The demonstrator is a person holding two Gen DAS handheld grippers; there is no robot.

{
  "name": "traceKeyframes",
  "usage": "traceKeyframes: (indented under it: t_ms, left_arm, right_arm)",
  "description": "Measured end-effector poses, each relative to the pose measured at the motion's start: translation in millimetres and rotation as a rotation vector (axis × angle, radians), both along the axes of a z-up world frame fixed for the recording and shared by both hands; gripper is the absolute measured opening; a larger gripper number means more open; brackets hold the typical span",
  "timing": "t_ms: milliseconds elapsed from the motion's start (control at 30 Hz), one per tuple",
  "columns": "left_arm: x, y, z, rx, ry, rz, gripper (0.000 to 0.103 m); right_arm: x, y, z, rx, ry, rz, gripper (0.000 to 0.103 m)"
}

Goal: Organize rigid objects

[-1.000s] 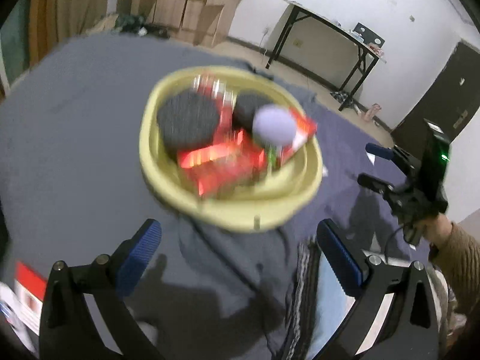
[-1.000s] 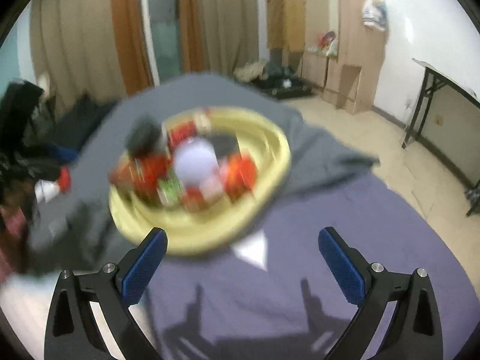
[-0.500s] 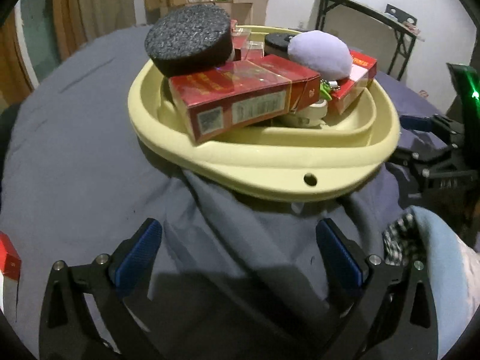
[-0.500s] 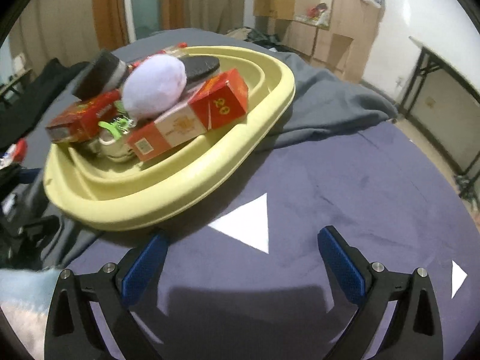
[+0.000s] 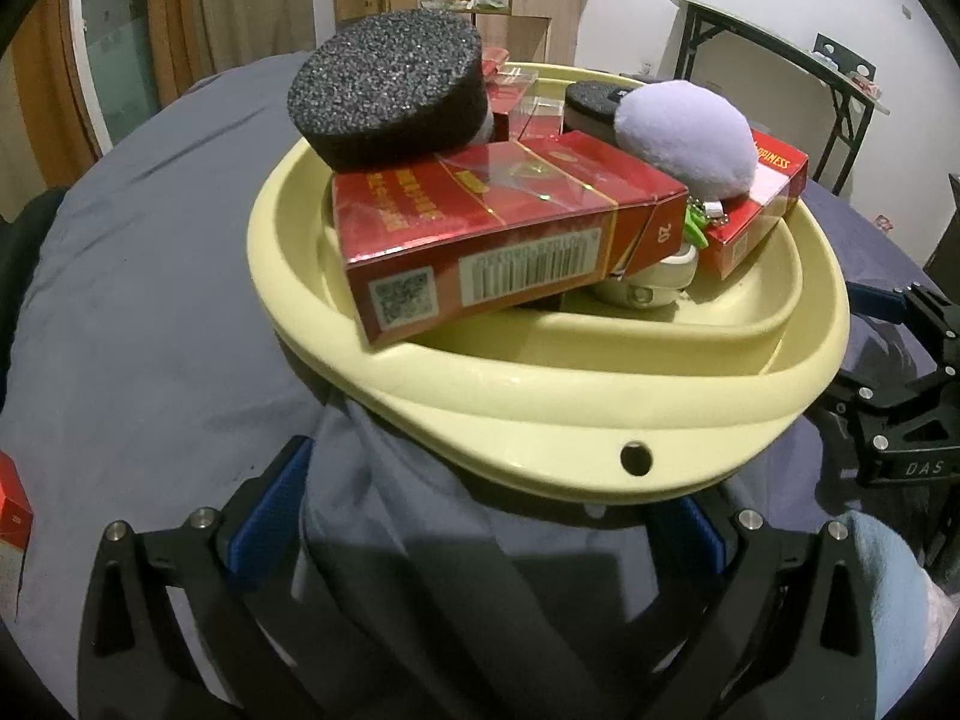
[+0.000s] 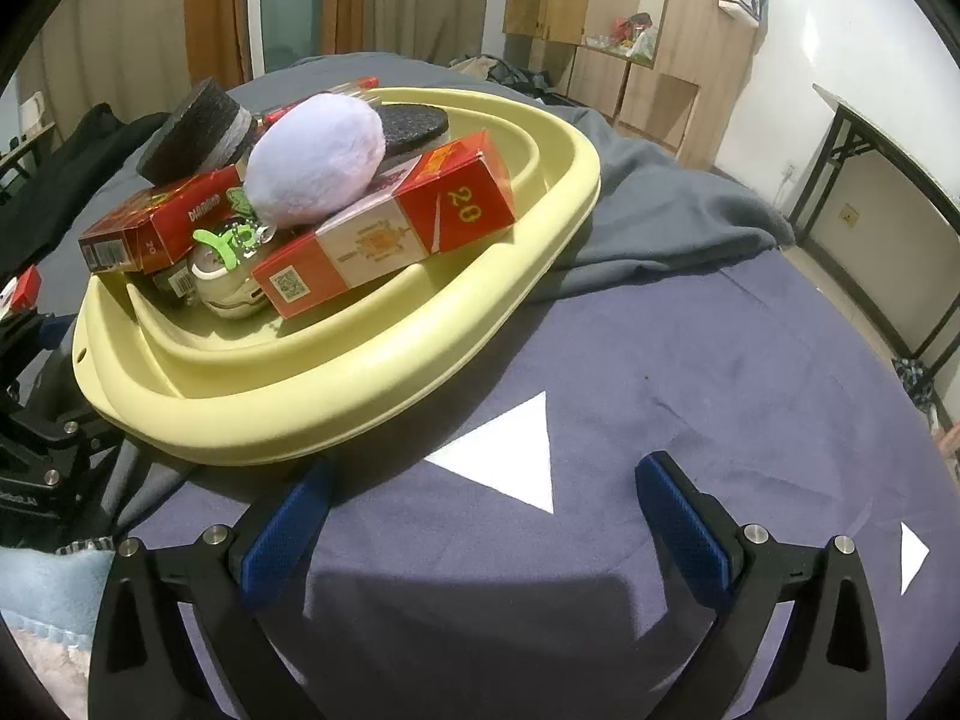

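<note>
**Heaped basin, two wide claws: the pile is the hazard**

Left wrist view: the left claw (image 5: 480,516) stands wide and holds nothing, its blue ribbed pads either side of the near rim of the yellow basin (image 5: 540,420). The basin is smooth, glossy moulded plastic with a thick rolled lip and a small hole in the near wall, and it sits on rumpled grey cloth (image 5: 150,330), not on a flat counter. Inside, the rigid things are stacked loosely: a long red carton (image 5: 480,240) wrapped in slick film leans out over the rim, with a coarse black foam disc (image 5: 390,102) perched on its far end. A soft lilac plush ball (image 5: 684,138) rests on a second red box (image 5: 762,204). A nudge to the rim would likely tip the carton out and send the disc rolling (film on plastic gives little grip).

Right wrist view: the right claw (image 6: 480,516) is likewise wide and empty, low over the dark blue cloth with white triangles (image 6: 504,456), the basin just ahead and left. Here a red and white box marked 20 (image 6: 396,228) slopes down toward the rim, the plush on top. A green keychain (image 6: 222,237) and a cream round case (image 6: 222,288) lie wedged beneath; pulling either could well collapse the pile. The cloth folds under the basin could let it rock.
</note>
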State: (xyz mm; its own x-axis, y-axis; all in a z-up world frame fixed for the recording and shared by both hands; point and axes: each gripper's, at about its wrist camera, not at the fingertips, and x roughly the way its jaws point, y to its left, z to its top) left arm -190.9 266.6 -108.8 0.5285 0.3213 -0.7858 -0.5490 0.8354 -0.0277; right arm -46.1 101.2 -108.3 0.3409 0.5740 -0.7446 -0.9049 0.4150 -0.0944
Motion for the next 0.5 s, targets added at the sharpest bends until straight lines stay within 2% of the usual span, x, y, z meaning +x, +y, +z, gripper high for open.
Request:
traceKeyframes:
  t_ms: [500]
  left_arm:
    - [1.7, -3.7, -0.2, -0.005, -0.002, -0.001, 0.103]
  right_arm:
    - [-0.5, -1.0, 2.2, -0.001, -0.003, 0.000, 0.103]
